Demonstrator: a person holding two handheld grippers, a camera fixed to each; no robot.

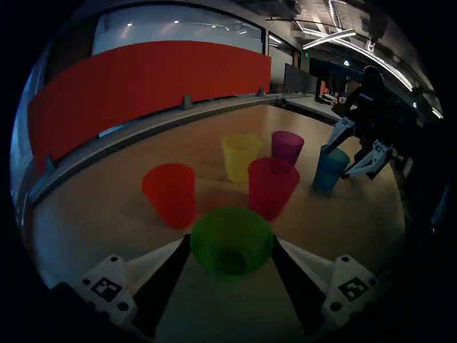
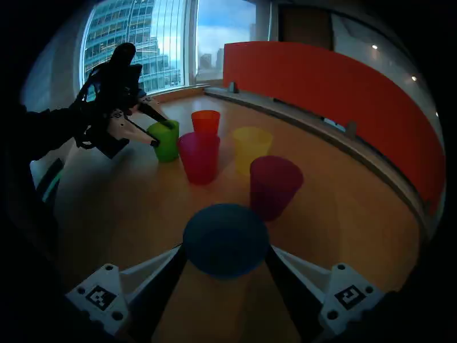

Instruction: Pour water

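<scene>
My left gripper (image 1: 230, 240) is shut on a translucent green cup (image 1: 231, 254), its fingers pressing on both sides. The right gripper view shows the same green cup (image 2: 165, 140) far left, held low over the wooden table (image 2: 137, 211) by that gripper (image 2: 155, 132). My right gripper (image 2: 225, 248) is shut on a blue cup (image 2: 225, 237). The left gripper view shows the blue cup (image 1: 330, 167) at the right, between the right gripper's fingers (image 1: 365, 163). I cannot tell whether either cup holds water.
Between the two held cups stand an orange-red cup (image 1: 169, 194), a yellow cup (image 1: 240, 155), a crimson cup (image 1: 271, 186) and a magenta cup (image 1: 286, 146). A red partition (image 1: 143, 86) runs along the table's far edge. Windows (image 2: 148, 51) lie behind the left gripper.
</scene>
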